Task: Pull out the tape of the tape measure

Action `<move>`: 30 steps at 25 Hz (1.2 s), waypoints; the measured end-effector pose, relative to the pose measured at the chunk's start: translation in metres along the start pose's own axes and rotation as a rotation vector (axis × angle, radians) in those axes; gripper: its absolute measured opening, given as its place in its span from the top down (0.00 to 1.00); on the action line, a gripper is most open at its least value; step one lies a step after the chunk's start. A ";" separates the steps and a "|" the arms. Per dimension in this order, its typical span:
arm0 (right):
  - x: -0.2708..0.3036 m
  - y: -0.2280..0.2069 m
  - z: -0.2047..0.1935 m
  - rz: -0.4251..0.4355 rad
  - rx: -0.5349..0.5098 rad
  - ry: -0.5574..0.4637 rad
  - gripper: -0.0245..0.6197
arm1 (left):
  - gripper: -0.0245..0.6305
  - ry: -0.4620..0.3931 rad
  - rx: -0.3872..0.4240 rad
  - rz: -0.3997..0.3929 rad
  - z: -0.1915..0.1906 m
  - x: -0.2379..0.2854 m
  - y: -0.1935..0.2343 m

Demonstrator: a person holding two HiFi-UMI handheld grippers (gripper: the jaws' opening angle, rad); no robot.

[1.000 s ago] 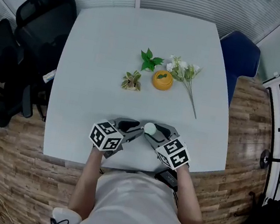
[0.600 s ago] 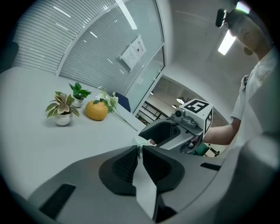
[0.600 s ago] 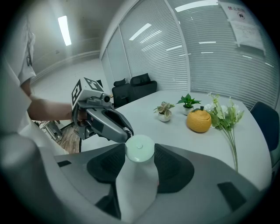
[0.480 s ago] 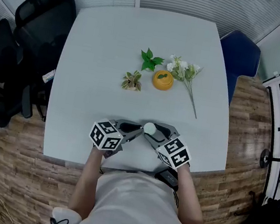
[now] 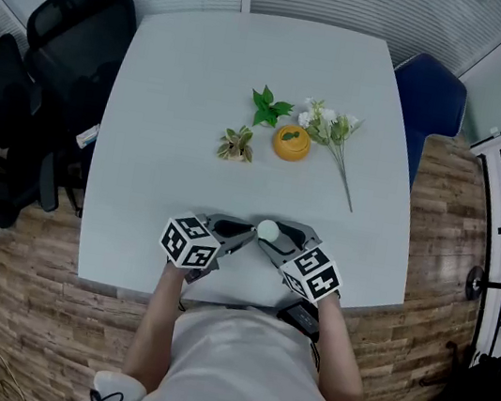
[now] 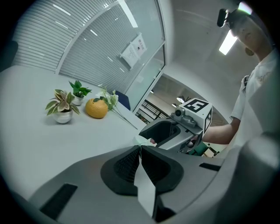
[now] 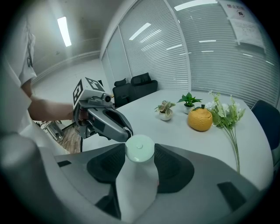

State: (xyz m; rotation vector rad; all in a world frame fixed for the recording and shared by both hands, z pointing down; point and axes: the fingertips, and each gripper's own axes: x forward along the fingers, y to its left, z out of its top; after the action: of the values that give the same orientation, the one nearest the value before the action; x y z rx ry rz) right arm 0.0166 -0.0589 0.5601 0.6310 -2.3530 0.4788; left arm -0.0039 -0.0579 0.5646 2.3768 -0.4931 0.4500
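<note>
A round pale-green tape measure (image 5: 267,231) (image 7: 139,149) sits between the pads of my right gripper (image 5: 270,237) (image 7: 139,154), which is shut on its body just above the table's front edge. My left gripper (image 5: 249,234) (image 6: 140,148) points at it from the left. Its jaws have just closed and now meet at the tape measure's near edge (image 6: 140,140), pinching the small tab of the tape there. The tab itself is mostly hidden between the pads. In the right gripper view, the left gripper (image 7: 124,131) touches the case's left side.
On the grey table (image 5: 170,115) farther back stand an orange fruit-shaped ornament (image 5: 290,142), a small potted plant (image 5: 236,145), a green sprig (image 5: 268,107) and a white flower stem (image 5: 336,135). A black chair (image 5: 79,33) is at the left and a blue chair (image 5: 433,102) at the right.
The left gripper's jaws have closed at the tape measure's edge. Neither hand has shifted, and the right gripper keeps its hold on the case.
</note>
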 end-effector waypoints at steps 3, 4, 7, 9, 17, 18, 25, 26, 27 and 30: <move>-0.001 0.000 0.000 0.002 0.002 -0.001 0.61 | 0.94 0.003 0.000 0.001 0.000 0.000 0.000; -0.001 0.000 -0.001 0.003 0.002 0.000 0.61 | 0.94 0.005 0.000 0.000 -0.001 0.000 0.000; -0.001 0.000 -0.002 0.005 0.002 0.003 0.61 | 0.94 0.008 -0.001 -0.001 -0.002 0.000 0.000; -0.001 0.000 -0.003 0.005 0.003 0.005 0.61 | 0.94 0.011 -0.003 0.000 -0.003 0.001 0.001; -0.003 -0.004 -0.006 0.001 0.011 0.013 0.61 | 0.94 0.013 -0.014 0.012 -0.004 -0.003 0.004; -0.003 -0.004 -0.007 0.001 0.013 0.015 0.61 | 0.94 0.014 -0.015 0.013 -0.004 -0.004 0.004; -0.004 -0.003 -0.010 -0.005 0.020 0.022 0.61 | 0.94 0.019 -0.018 0.015 -0.007 -0.006 0.005; -0.004 -0.003 -0.011 -0.006 0.020 0.023 0.61 | 0.94 0.019 -0.019 0.015 -0.007 -0.007 0.005; -0.004 -0.004 -0.012 -0.007 0.020 0.026 0.61 | 0.94 0.019 -0.020 0.016 -0.007 -0.007 0.006; -0.004 -0.005 -0.013 -0.008 0.021 0.030 0.61 | 0.94 0.018 -0.023 0.017 -0.008 -0.008 0.007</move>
State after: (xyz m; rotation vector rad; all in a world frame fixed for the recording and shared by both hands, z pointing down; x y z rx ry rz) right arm 0.0284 -0.0555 0.5678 0.6383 -2.3188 0.5067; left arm -0.0160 -0.0559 0.5705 2.3462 -0.5087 0.4702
